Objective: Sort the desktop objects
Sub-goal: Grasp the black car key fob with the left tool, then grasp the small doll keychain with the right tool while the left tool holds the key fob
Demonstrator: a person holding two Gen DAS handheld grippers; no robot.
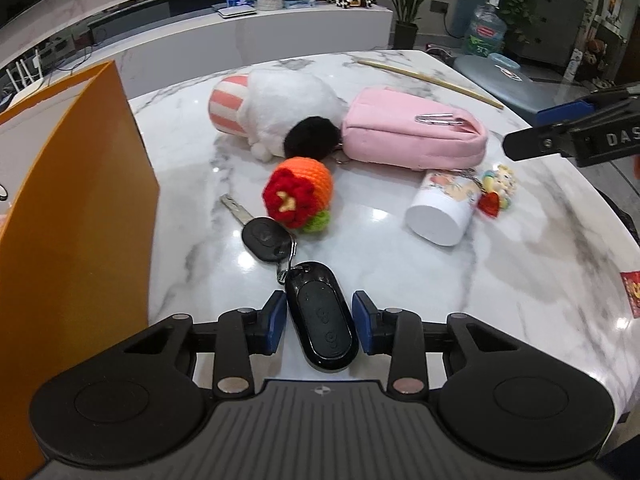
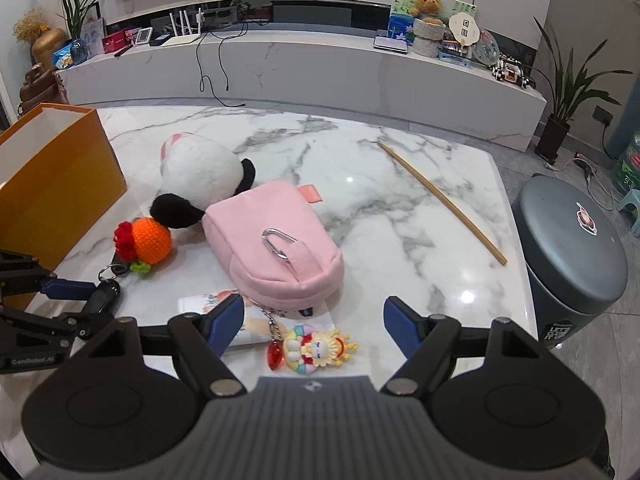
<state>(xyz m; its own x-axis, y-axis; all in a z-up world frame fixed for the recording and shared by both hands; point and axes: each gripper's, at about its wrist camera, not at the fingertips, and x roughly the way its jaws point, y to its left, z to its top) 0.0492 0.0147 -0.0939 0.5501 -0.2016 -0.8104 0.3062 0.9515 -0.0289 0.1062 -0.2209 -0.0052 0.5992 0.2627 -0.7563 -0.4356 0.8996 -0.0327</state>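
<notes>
The left gripper (image 1: 320,322) stands over the near edge of the marble table (image 1: 500,248), pointing steeply down, with the black fob (image 1: 322,320) lying lengthwise between its blue pads (image 1: 276,322). The left pad sits against the fob's side; a thin gap shows at the right pad, so the jaws bracket the fob without a confirmed pinch. A ring links the fob to a black key (image 1: 264,238), whose blade points away toward the orange box (image 1: 76,220) at the left. Just beyond the key lies an orange crochet ball (image 1: 300,194), then a white plush (image 1: 280,108) and a pink pouch (image 1: 412,132), the two touching. A white cup (image 1: 440,212) lies on its side right of the ball. The right gripper (image 2: 314,326) is spread wide and holds nothing; the charm (image 2: 316,350) lies on the table between its pads, touching neither, its chain running up to the pouch. A wooden stick (image 2: 442,202) lies well apart, toward the far right corner.
</notes>
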